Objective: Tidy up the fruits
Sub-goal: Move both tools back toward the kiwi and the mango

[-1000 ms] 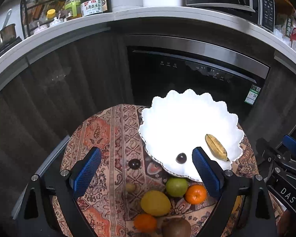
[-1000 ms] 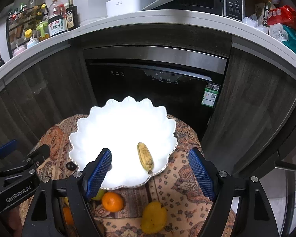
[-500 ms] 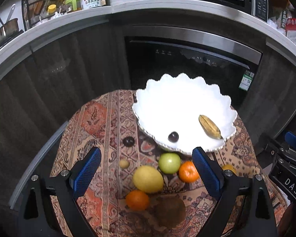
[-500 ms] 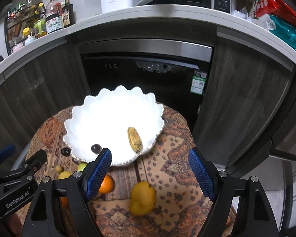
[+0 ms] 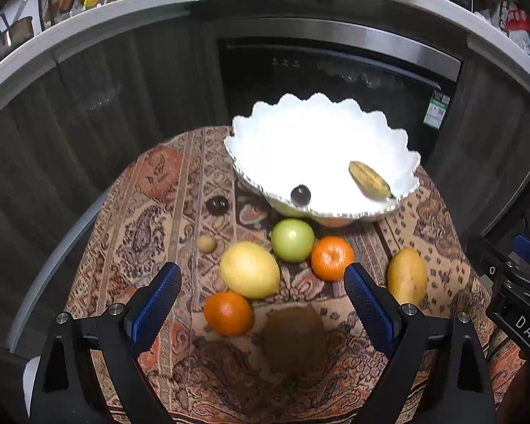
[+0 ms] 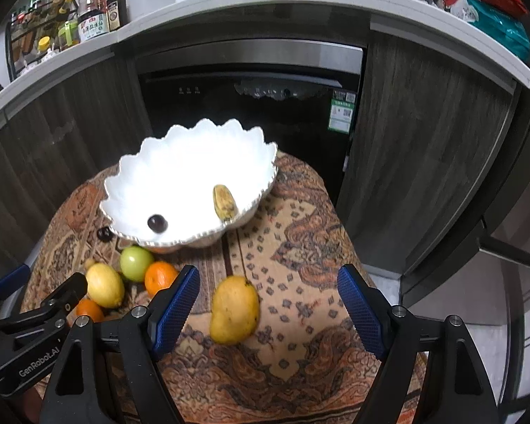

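A white scalloped ceramic bowl (image 5: 321, 148) sits at the far side of a round table under a patterned orange-brown cloth (image 5: 152, 226). Inside lie a small spotted yellow banana (image 5: 369, 180) and a dark plum (image 5: 300, 194). Loose fruit lies nearer: a green apple (image 5: 293, 240), yellow lemon (image 5: 249, 270), two oranges (image 5: 332, 258), a brown kiwi (image 5: 295, 339), and a yellow mango (image 6: 234, 309) to the right. The left gripper (image 5: 261, 295) and right gripper (image 6: 268, 300) hover wide apart, holding nothing.
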